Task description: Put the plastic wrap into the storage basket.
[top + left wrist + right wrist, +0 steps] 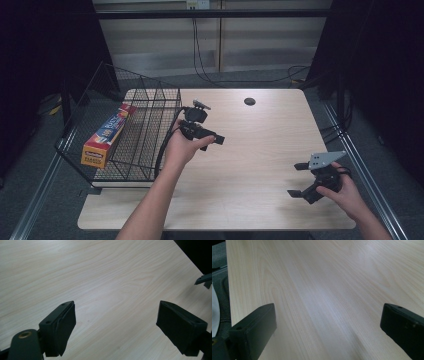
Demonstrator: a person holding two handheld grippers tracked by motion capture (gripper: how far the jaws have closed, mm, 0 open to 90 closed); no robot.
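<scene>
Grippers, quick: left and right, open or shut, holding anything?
Left gripper: open, jaws wide apart, nothing between them, bare table below.
Right gripper: open, jaws wide apart, holding nothing.

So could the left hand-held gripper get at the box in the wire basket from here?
Probably yes: the left hand-held gripper is open beside the wire basket, whose top is open, and the box lies uncovered. The gripper points away, so it must turn.

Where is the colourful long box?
In the high view, the box lies inside the black wire basket at the table's left edge, left of the left gripper.
</scene>
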